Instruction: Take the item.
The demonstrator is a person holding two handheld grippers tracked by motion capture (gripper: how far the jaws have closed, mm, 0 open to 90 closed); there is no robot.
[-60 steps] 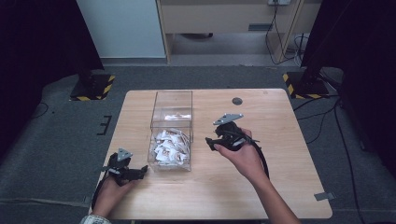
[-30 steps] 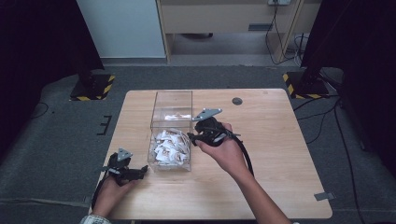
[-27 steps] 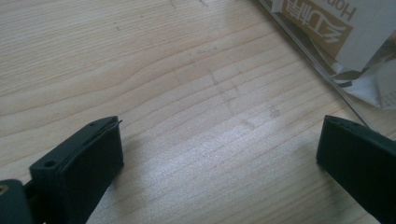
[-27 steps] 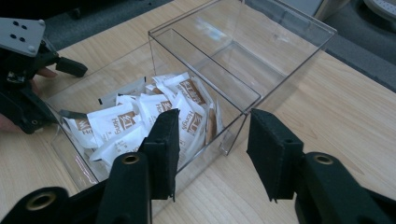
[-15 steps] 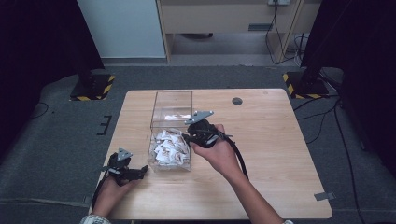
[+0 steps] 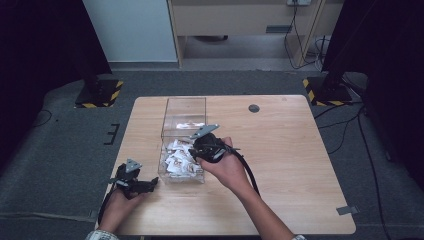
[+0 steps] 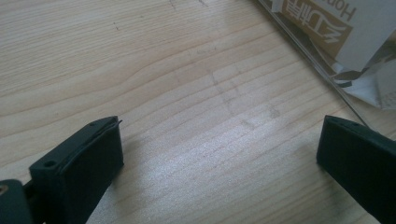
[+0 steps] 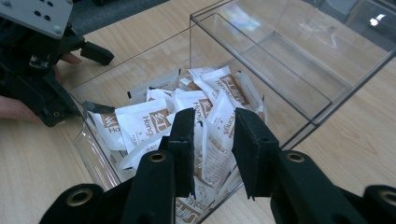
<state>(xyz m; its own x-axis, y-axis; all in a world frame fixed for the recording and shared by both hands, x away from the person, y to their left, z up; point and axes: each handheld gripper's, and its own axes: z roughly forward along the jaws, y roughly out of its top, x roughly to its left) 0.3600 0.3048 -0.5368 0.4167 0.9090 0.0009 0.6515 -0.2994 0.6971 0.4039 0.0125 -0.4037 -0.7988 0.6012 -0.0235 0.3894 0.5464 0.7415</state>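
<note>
A clear plastic box (image 6: pixel 184 112) stands on the wooden table (image 6: pixel 280 165), and its near half holds a pile of white sachets (image 6: pixel 177 160). My right gripper (image 6: pixel 196 149) hangs over the box's right rim and points down at the pile. In the right gripper view its jaws (image 8: pixel 215 116) stand a narrow gap apart just above the sachets (image 8: pixel 144 126). They have just been closing, and no pad visibly presses on a sachet. My left gripper (image 6: pixel 149 185) rests on the table left of the box. Its jaws (image 7: pixel 219 135) are wide open over bare wood, near the box's corner (image 7: pixel 317 60).
A small dark round disc (image 6: pixel 254 108) lies on the table's far side. The far half of the box (image 8: pixel 280 60) holds no sachets. Black-and-yellow striped stand feet (image 6: pixel 100 95) (image 6: pixel 325 90) sit on the floor beyond the table. Open wood lies right of the box.
My right gripper has moved left and down, from beside the box's right wall to over the sachets. The left gripper has stayed where it was.
</note>
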